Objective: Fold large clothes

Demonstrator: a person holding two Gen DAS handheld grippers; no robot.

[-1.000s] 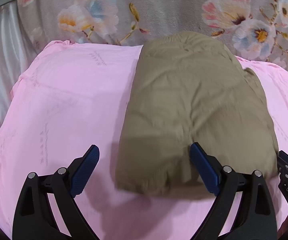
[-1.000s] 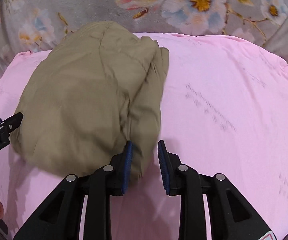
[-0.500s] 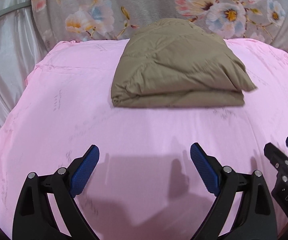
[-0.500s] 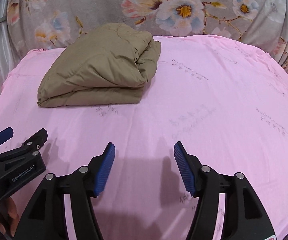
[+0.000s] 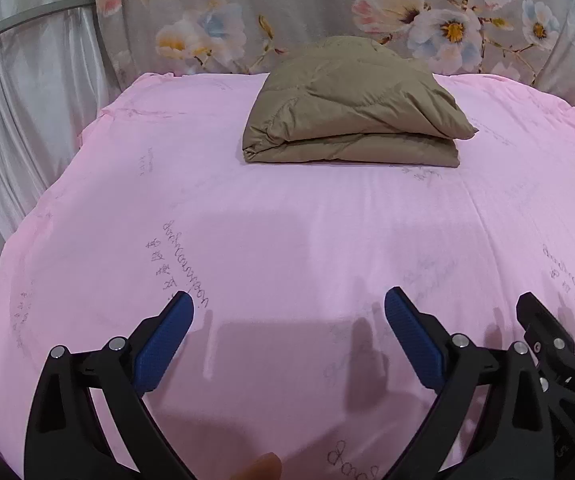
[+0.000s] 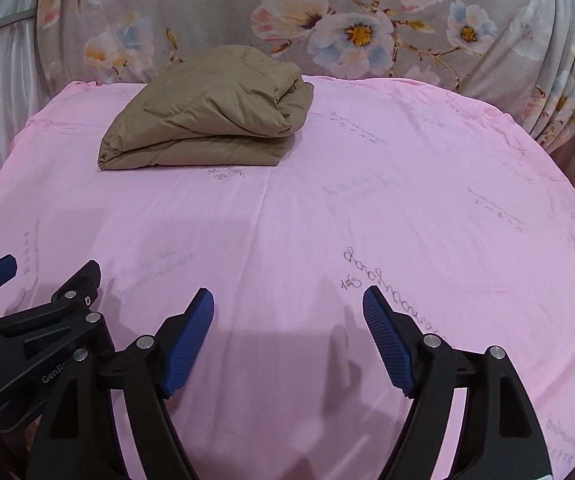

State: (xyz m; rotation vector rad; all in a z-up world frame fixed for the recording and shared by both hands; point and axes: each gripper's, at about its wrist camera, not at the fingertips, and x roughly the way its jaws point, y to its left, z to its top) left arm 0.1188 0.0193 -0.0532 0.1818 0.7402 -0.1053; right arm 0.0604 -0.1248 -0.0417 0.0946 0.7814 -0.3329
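The khaki padded garment [image 5: 351, 108] is seen folded into a thick, compact bundle, its layers stacked one on another with the doubled edge turned toward the cameras; in the right wrist view [image 6: 207, 114] a rolled end is shown at its right side. It is laid on the pink bed cover [image 5: 287, 232] close to the far edge, somewhat toward the far left corner as judged from the right wrist view, and just in front of the flowered grey fabric [image 6: 327, 20] by which the far side is backed. A pale satin curtain [image 5: 27, 120] is seen beyond the left edge. The near half of the cover is left bare apart from faint printed script. The left gripper [image 5: 287, 320] is held low over the near edge with its jaws spread wide and nothing between them; the right gripper [image 6: 287, 312] is held beside it in the same released state, well apart from the bundle. The folding step is judged to be finished, with the bundle set down and let go. If any further move is called for, it is judged to be only a neatening of the loose right end, for which a reach across the cover and a light pinch would be needed.
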